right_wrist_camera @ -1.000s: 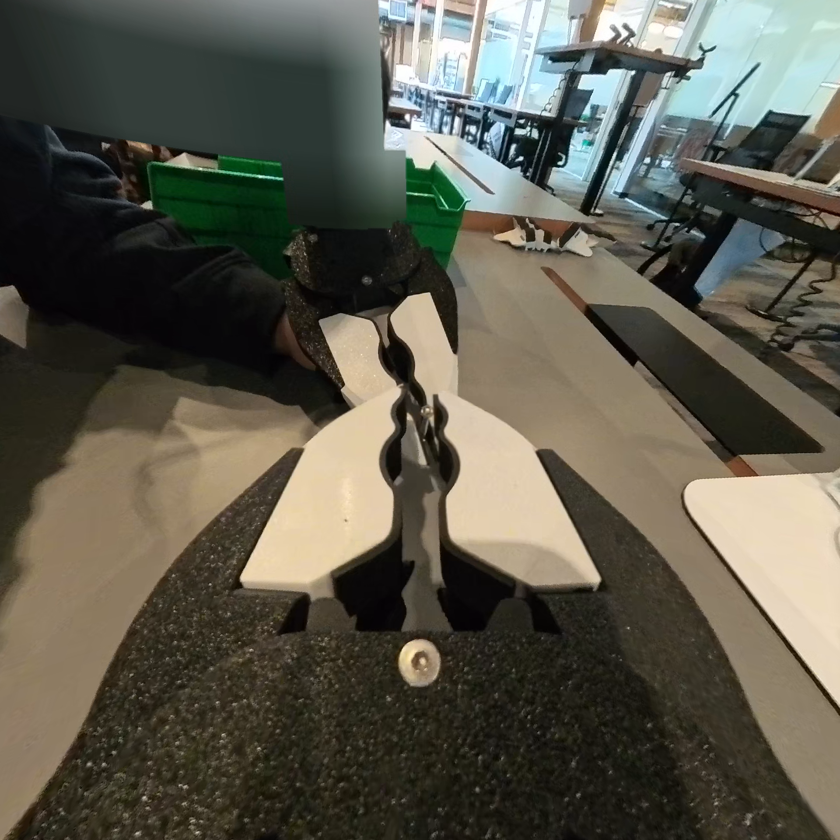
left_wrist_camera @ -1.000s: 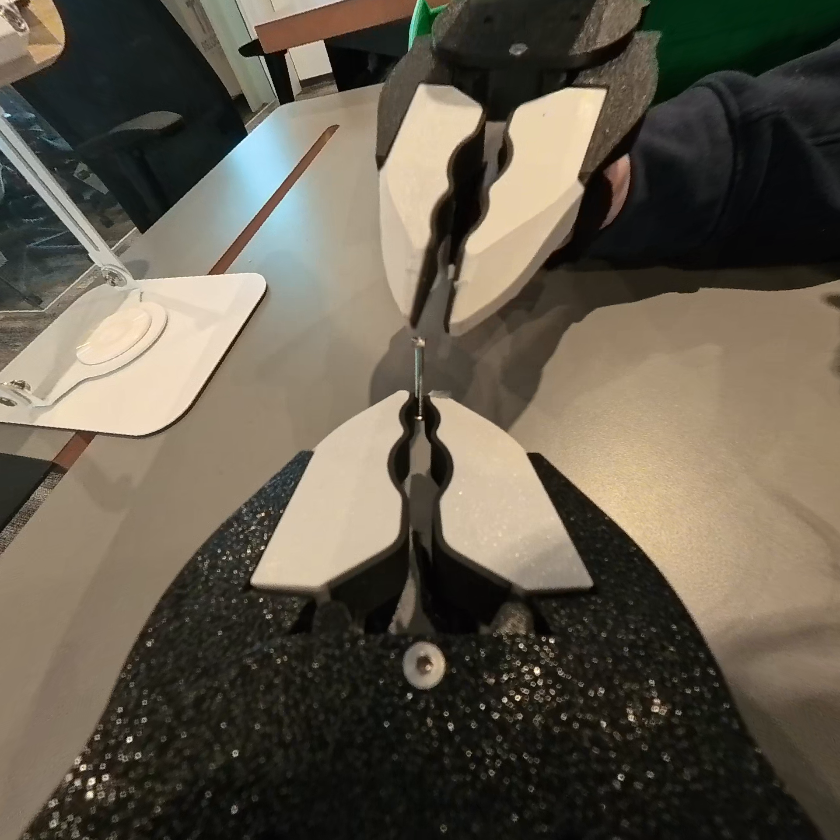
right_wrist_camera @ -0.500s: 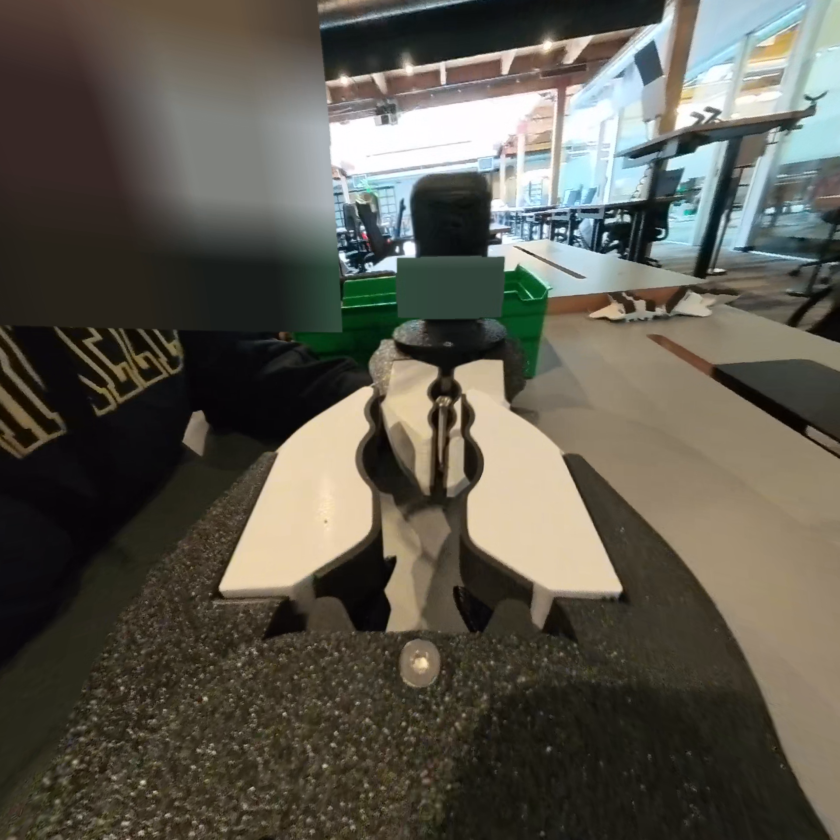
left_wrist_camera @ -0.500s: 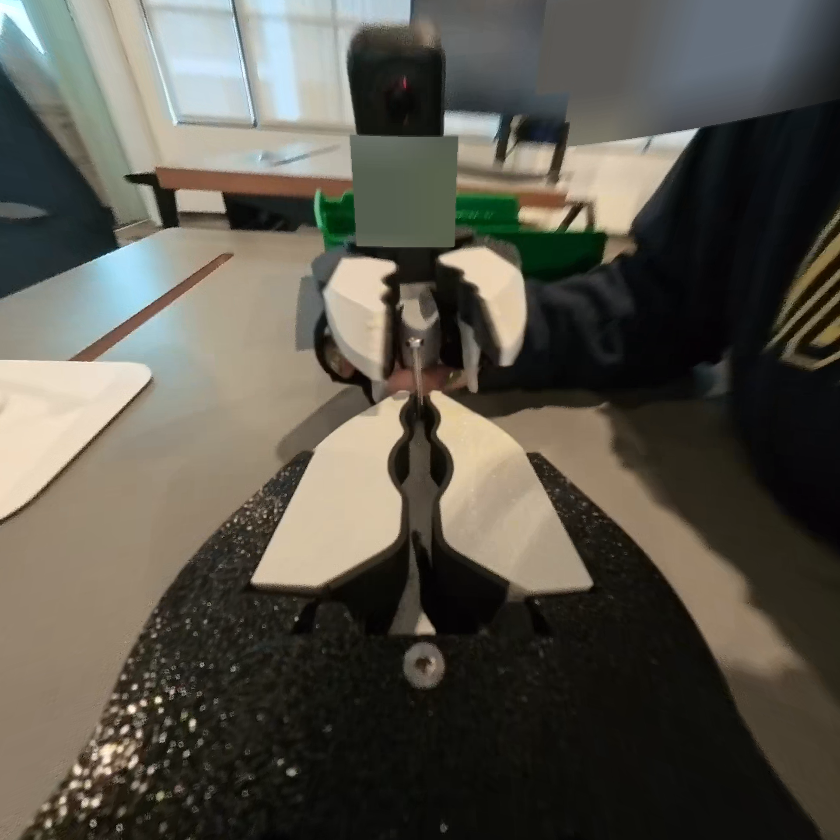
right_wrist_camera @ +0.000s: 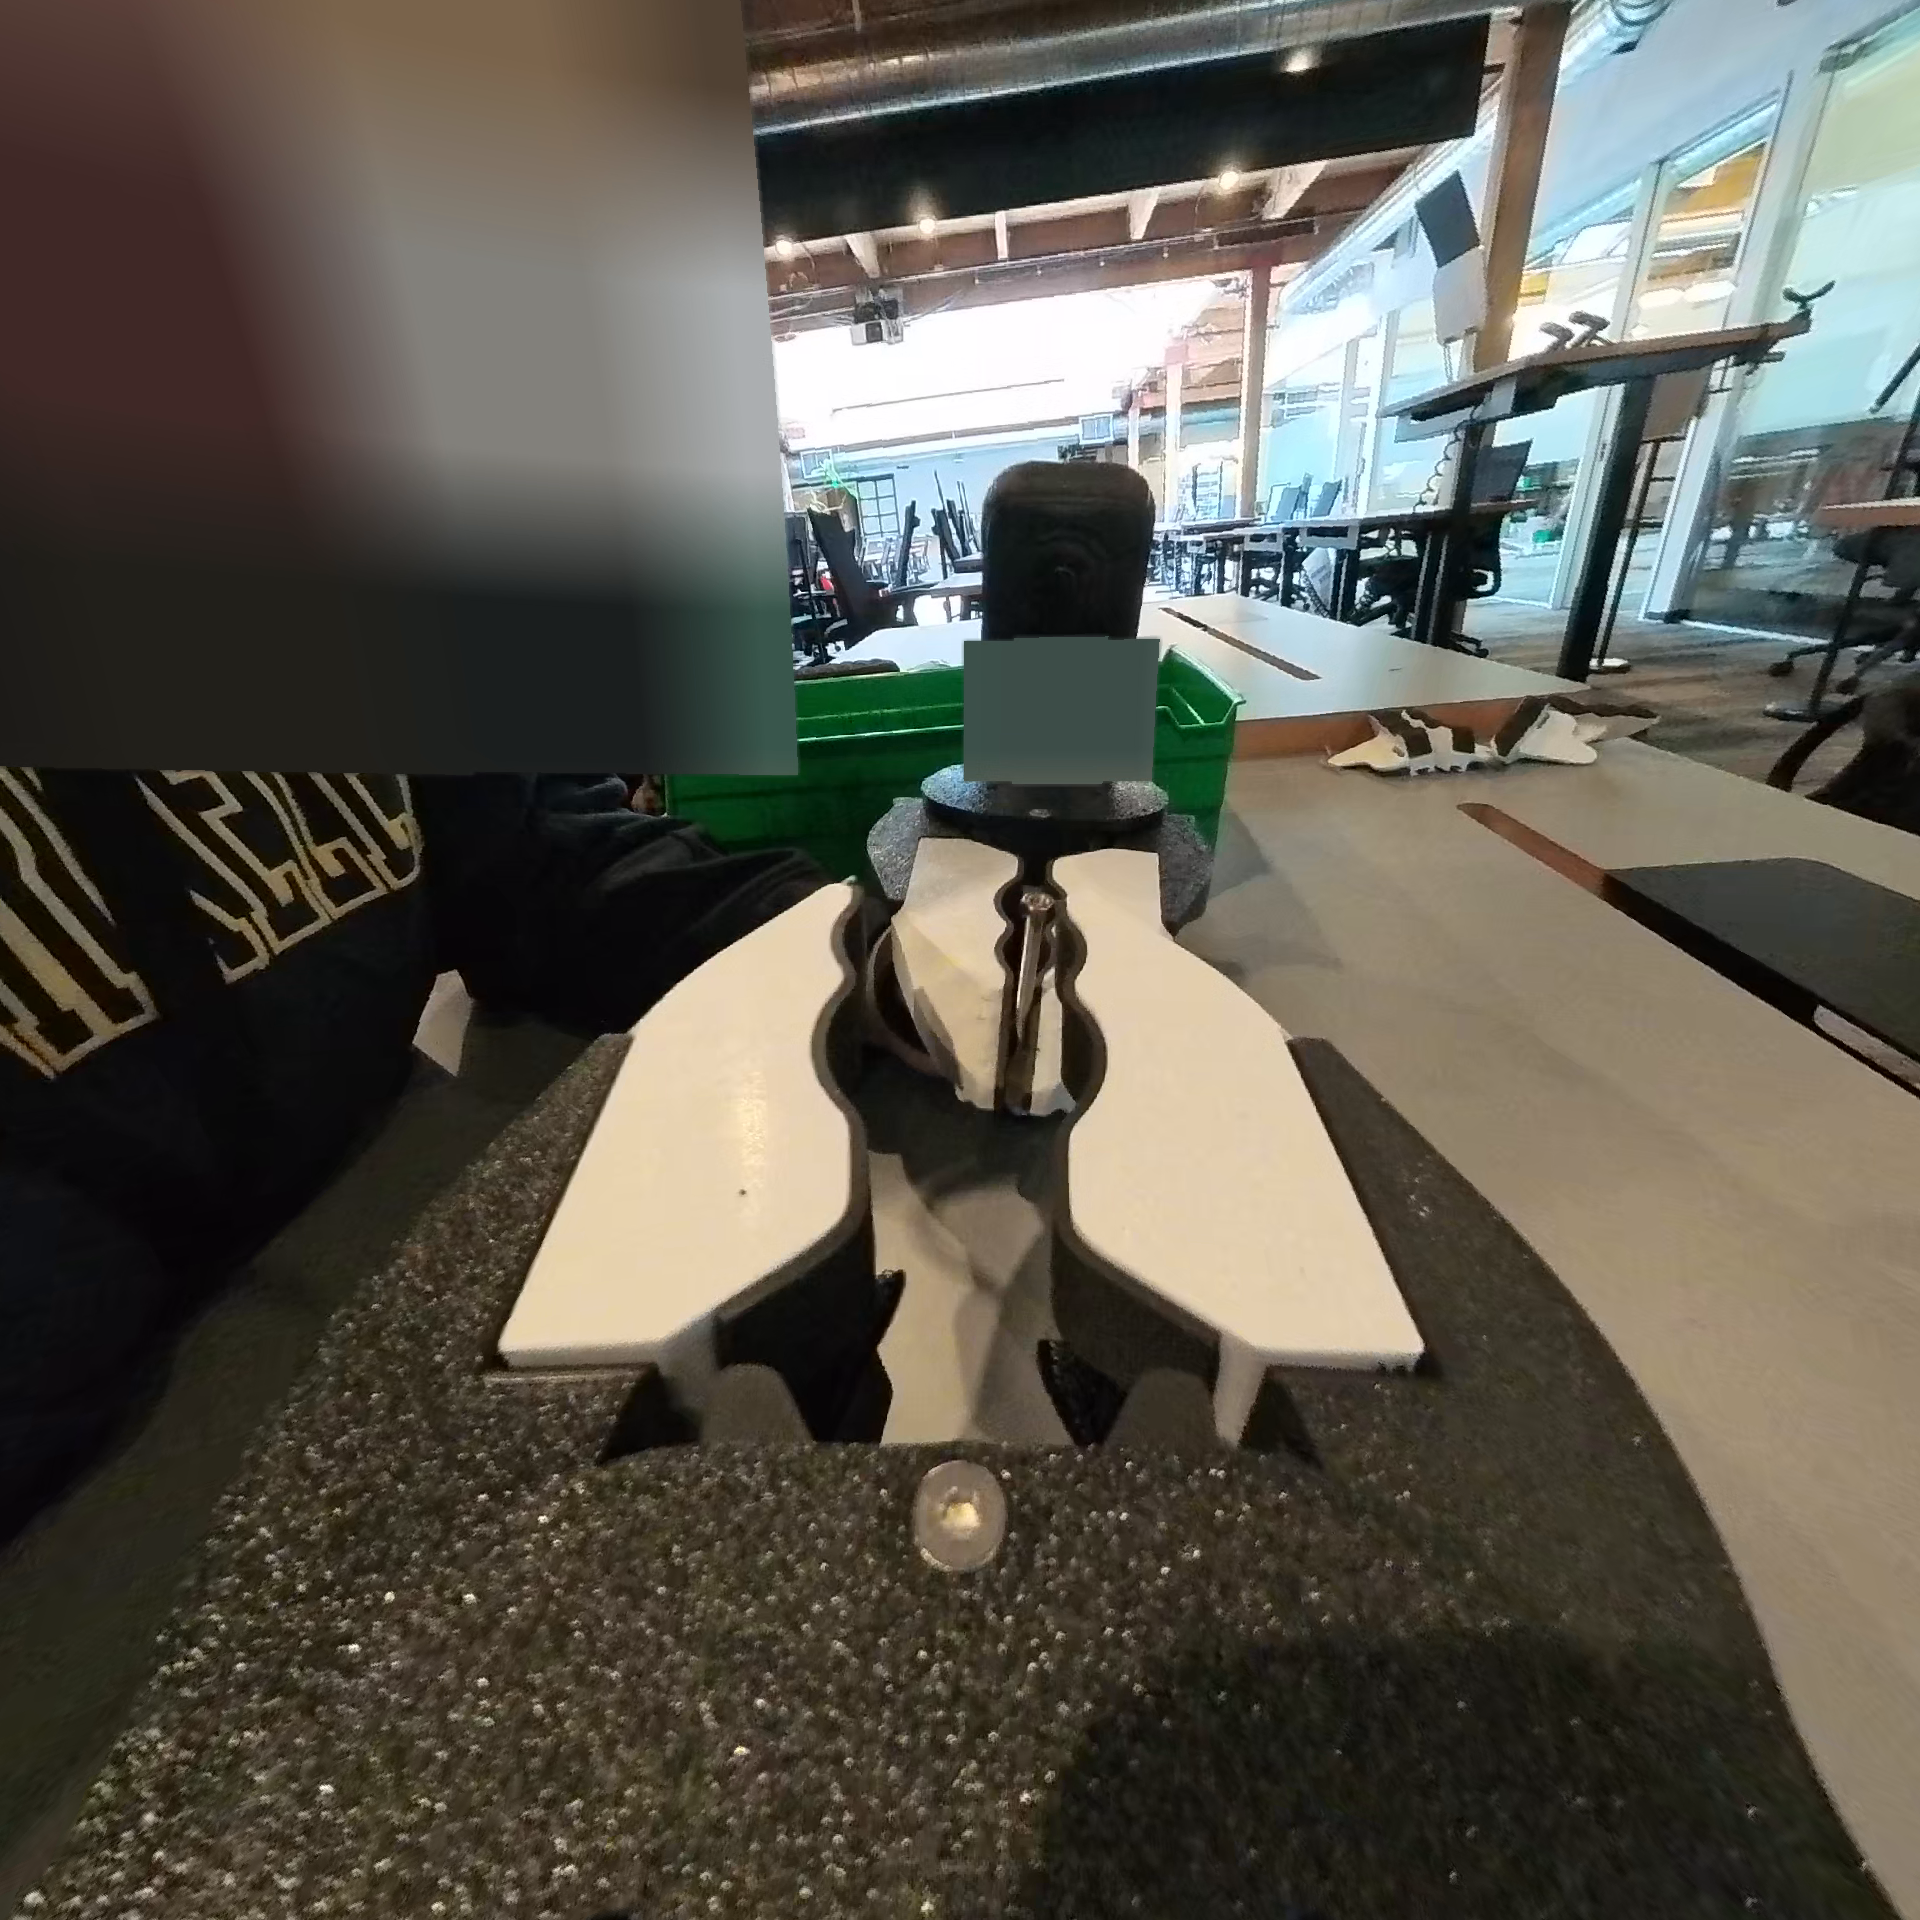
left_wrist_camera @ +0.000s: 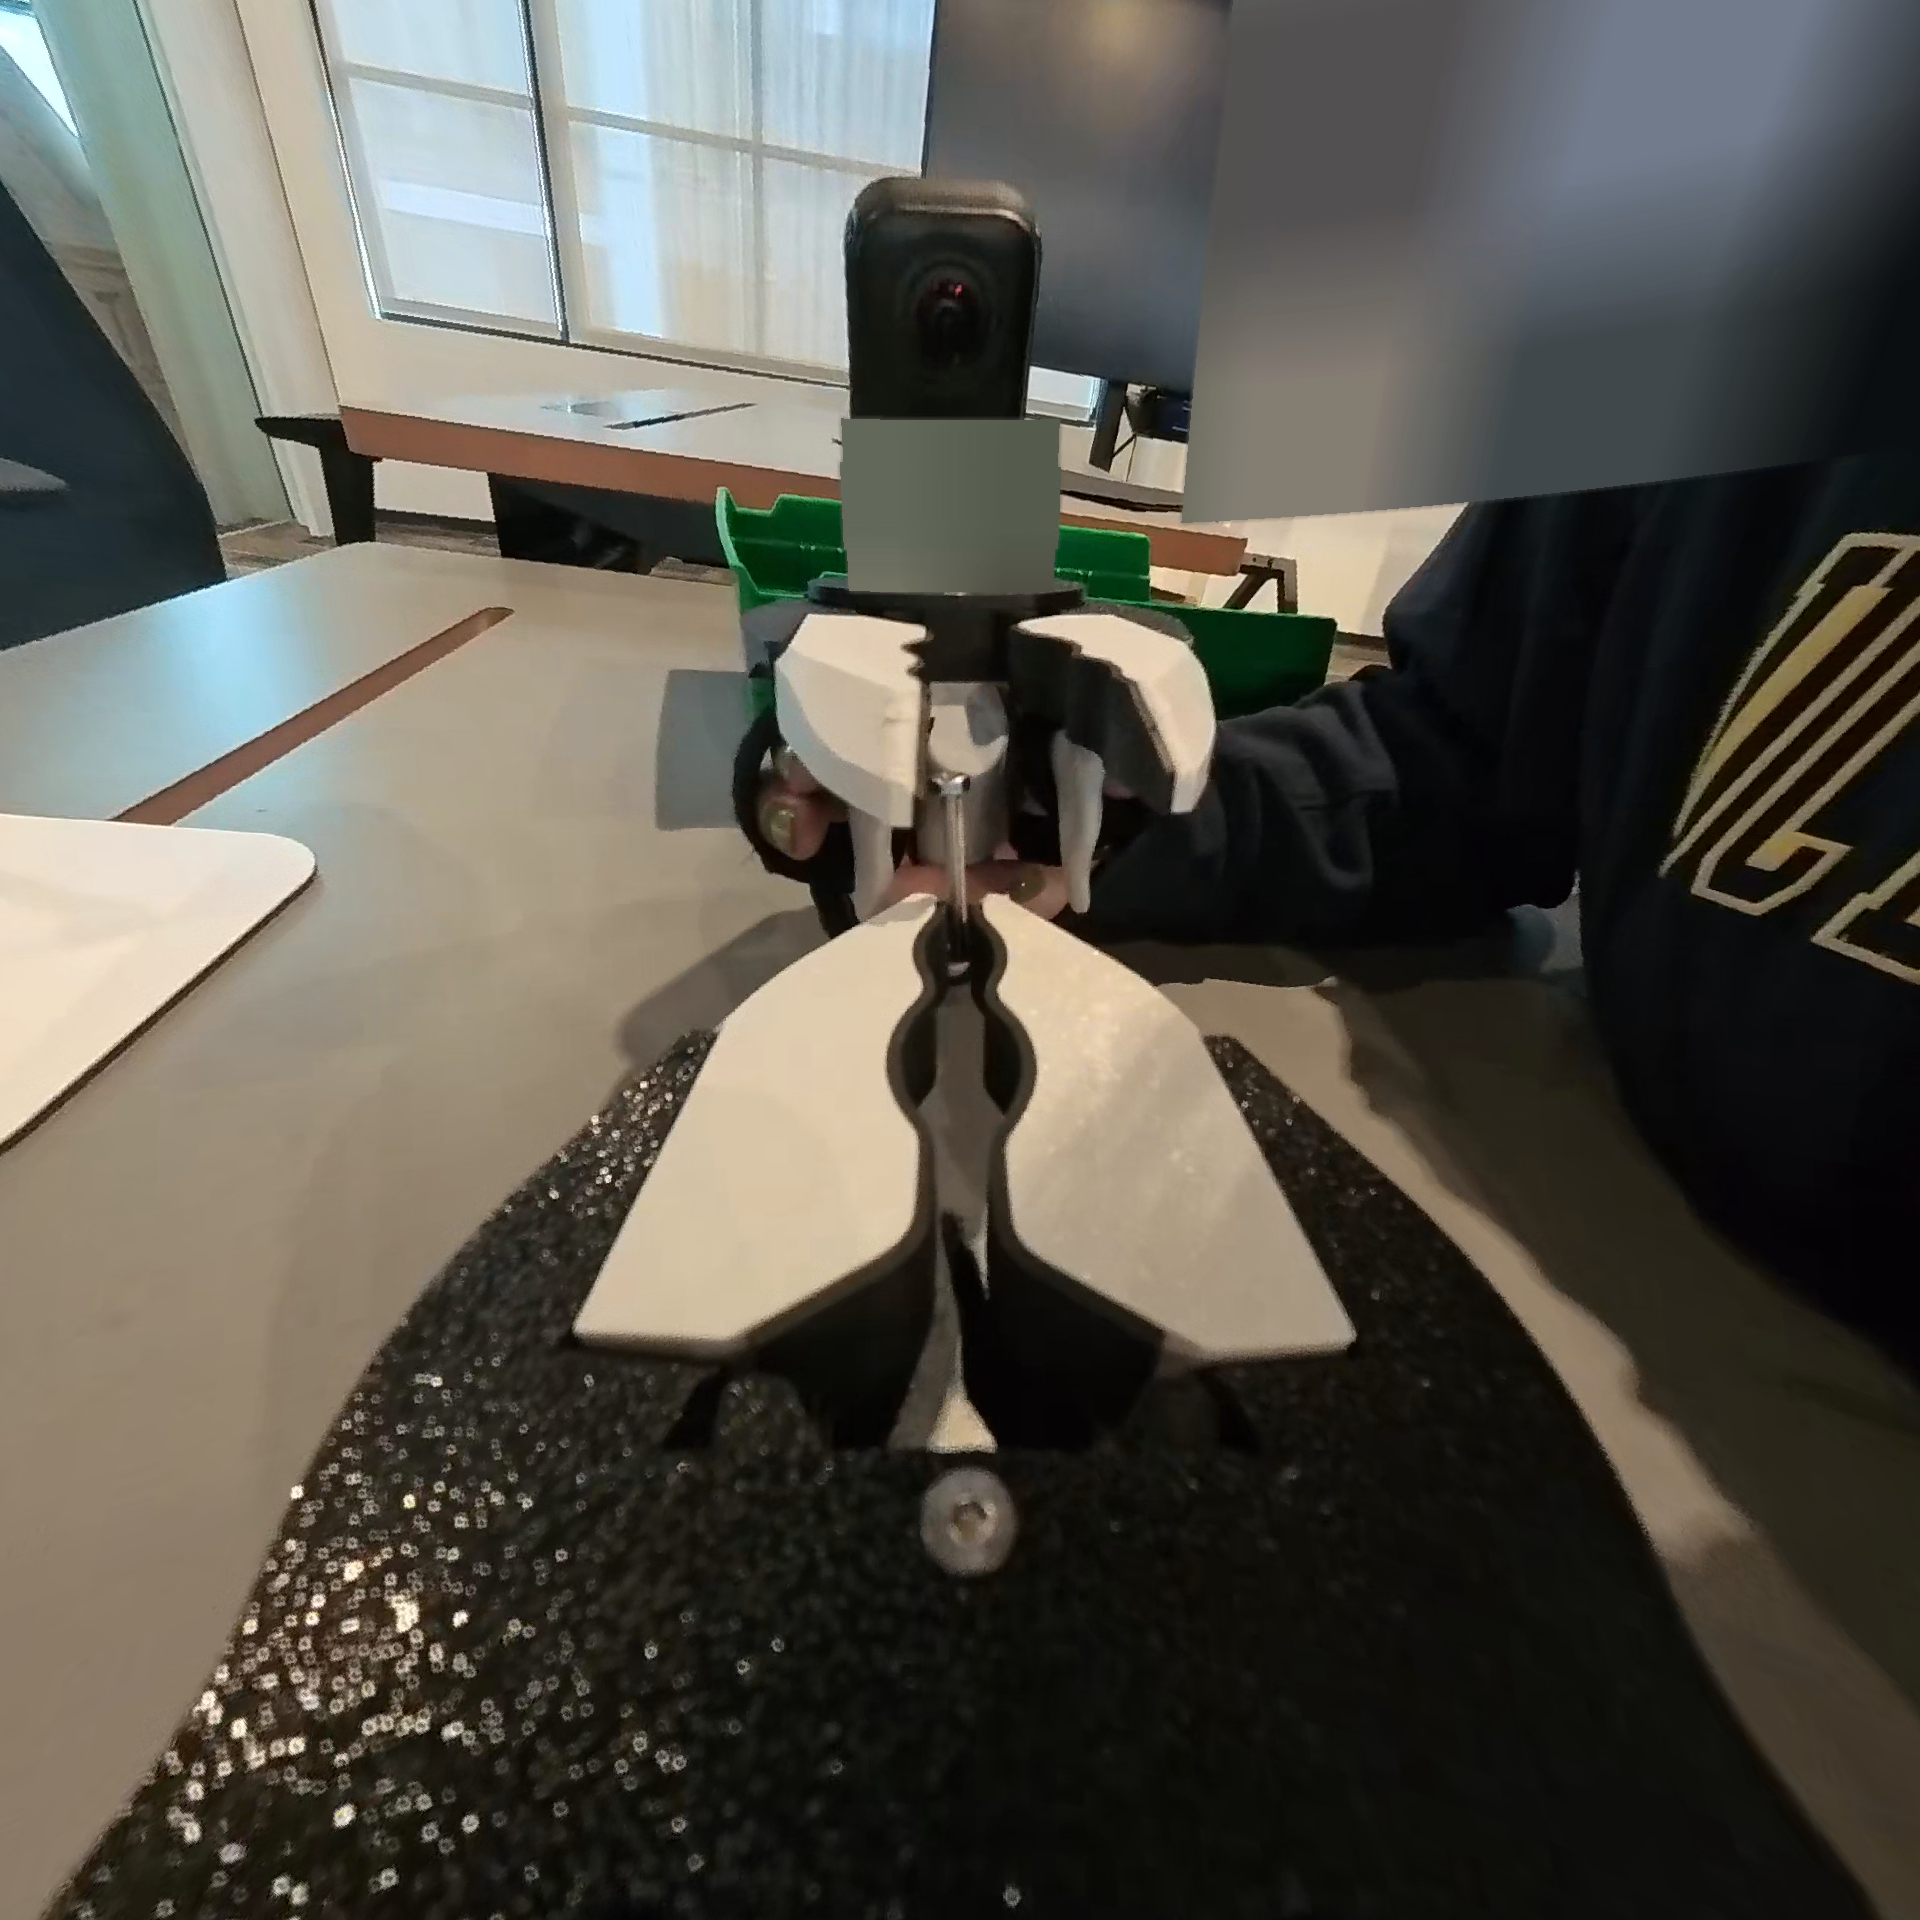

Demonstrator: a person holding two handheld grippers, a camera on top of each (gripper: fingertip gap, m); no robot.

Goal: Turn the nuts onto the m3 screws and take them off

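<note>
Pinching the screw [left_wrist_camera: 954, 862] upright, left jaws shut, right jaws spread wide.

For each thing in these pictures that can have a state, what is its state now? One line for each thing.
Left hand-held gripper: shut on the screw.
Right hand-held gripper: open, fingers apart, gripping nothing.
Screw: upright, clamped at its lower end, head on top.
Green bins: on the table, contents hidden.
</note>
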